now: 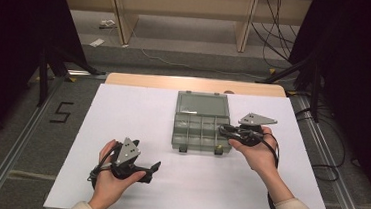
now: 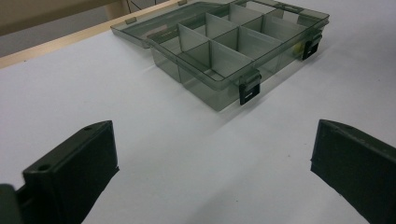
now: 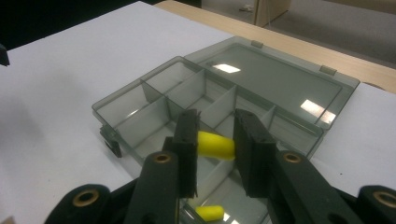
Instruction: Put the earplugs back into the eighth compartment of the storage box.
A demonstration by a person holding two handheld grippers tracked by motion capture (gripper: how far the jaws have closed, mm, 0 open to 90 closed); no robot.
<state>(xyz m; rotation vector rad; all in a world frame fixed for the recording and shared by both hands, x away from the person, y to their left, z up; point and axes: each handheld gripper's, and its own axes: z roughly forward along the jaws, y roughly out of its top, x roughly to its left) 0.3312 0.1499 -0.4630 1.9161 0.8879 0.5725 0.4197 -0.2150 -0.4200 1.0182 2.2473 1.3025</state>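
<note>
A smoky grey compartment box (image 1: pixel 201 118) lies open in the middle of the white table, its lid (image 1: pixel 203 105) flat behind it. My right gripper (image 1: pixel 225 130) hovers over the box's right front corner. In the right gripper view its jaws (image 3: pixel 215 145) are shut on a yellow foam earplug (image 3: pixel 218 145), held crosswise above the compartments (image 3: pixel 140 88). A second yellow earplug (image 3: pixel 208 213) lies in the compartment below. My left gripper (image 1: pixel 152 172) rests near the table's front left. It (image 2: pixel 215 158) stands open with nothing between its fingers, facing the box (image 2: pixel 219 49).
Two black latches (image 2: pixel 249 91) hang on the box's front wall. The white sheet (image 1: pixel 137 116) covers a wooden table top whose far edge (image 1: pixel 195 84) shows. Tripod legs, cables and wooden furniture stand on the floor beyond.
</note>
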